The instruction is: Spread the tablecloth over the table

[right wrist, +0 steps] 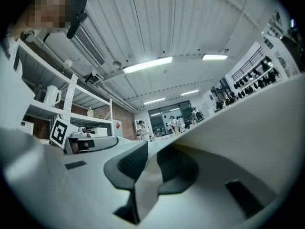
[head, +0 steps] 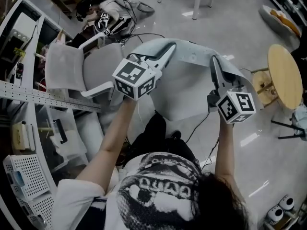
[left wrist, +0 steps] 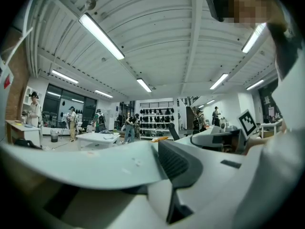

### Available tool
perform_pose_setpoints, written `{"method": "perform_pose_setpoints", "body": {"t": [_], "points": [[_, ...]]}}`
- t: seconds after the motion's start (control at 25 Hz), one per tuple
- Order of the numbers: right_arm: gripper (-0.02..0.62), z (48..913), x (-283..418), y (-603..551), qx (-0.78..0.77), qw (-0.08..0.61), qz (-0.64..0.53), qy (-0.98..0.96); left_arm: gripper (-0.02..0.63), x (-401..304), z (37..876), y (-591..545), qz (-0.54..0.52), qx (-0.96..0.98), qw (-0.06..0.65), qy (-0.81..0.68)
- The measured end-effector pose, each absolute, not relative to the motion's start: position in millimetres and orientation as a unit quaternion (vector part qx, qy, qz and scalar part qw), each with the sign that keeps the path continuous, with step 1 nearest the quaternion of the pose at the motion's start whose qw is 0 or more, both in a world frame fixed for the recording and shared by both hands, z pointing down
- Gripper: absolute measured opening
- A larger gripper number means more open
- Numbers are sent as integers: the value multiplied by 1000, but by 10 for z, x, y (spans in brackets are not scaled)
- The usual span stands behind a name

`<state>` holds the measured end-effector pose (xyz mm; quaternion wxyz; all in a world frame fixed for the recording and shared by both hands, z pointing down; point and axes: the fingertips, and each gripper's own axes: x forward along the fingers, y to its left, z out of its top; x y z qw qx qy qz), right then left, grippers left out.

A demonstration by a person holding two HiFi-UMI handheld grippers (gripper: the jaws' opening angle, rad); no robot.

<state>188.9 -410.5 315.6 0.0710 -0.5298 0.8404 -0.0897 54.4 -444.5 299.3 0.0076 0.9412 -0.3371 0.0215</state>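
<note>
Forearms: both reach forward from the printed shirt at the bottom of the head view, each hand carrying a tool with its marker cube toward the camera.
Grip, left: the left hand-held gripper (head: pixel 169 48) points away and level. Its jaws are nearly together, pinching a fold of the tablecloth (head: pixel 184 85) against the dark pad (left wrist: pixel 178 163).
Grip, right: the right hand-held gripper (head: pixel 214 63) is also level. A strip of cloth stands clamped between its two dark pads (right wrist: pixel 126 168).
Cloth, place: pale grey and on no surface, it hangs in the air above the floor (head: pixel 216 13). Its body sags below the jaws toward the person's legs.
Long axis: the held hem runs side to side across the person, from one tool to the other, with both hands about equally far forward.
Possible target: a round wooden table (head: pixel 283 73) stands to the right, well apart from the cloth, with the right hand nearer. I cannot tell whether it is the one to cover.
Other side: a pale chair (head: pixel 64 71) stands beside the left hand.
Coming move, judged: carry the hem sideways, keeping it taut, past the table's far edge.
</note>
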Motion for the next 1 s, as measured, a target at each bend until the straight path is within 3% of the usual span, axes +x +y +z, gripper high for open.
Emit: {"method": "perform_pose_setpoints", "body": {"t": [1.0], "points": [[64, 2117, 2623, -6377, -660, 34, 27, 750, 71, 1445, 2009, -7122, -64, 985, -10, -158]]}}
